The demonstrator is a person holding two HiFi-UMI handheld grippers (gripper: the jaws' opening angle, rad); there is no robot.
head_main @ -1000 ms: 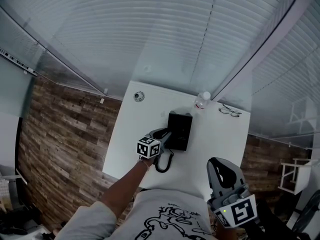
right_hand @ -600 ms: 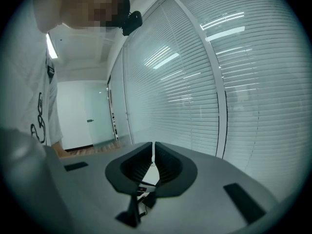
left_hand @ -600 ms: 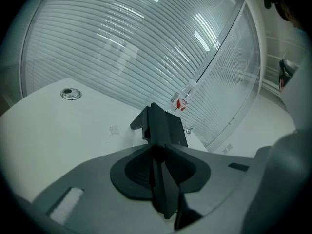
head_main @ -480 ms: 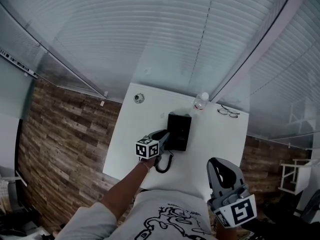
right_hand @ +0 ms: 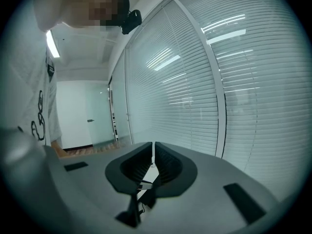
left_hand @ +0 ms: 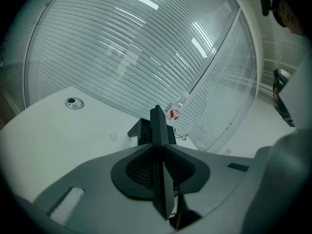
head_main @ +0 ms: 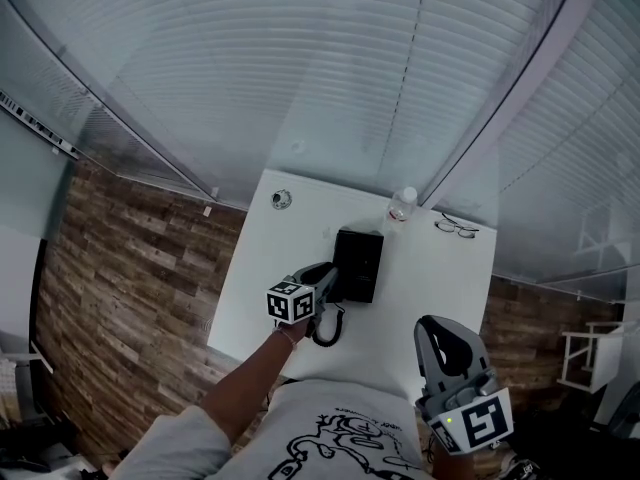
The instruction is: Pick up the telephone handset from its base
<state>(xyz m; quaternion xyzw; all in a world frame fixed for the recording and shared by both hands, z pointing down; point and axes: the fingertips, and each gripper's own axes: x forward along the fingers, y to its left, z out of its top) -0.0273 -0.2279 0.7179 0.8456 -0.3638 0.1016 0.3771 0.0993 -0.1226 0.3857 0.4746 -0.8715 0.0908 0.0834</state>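
A black telephone base [head_main: 358, 263] sits mid-table on the white table [head_main: 440, 278]. The black handset [head_main: 322, 273] is at the base's left side, with its coiled cord [head_main: 328, 326] trailing toward me. My left gripper [head_main: 318, 282] has just been closing and is shut on the handset. In the left gripper view the handset [left_hand: 157, 123] stands edge-on between the pads of the left gripper [left_hand: 161, 151], with the base [left_hand: 140, 130] behind it. My right gripper [head_main: 436, 328] hangs near my body off the table's front right. Its jaws [right_hand: 153, 152] are together with nothing between them.
A clear bottle [head_main: 402, 203] and a pair of glasses [head_main: 456, 226] lie at the table's far edge, and a round cable port [head_main: 281, 199] is at its far left corner. Glass walls with blinds stand behind. Wood floor lies to the left.
My left gripper has shifted slightly left and up toward the camera with the handset in it. My right gripper has stayed put.
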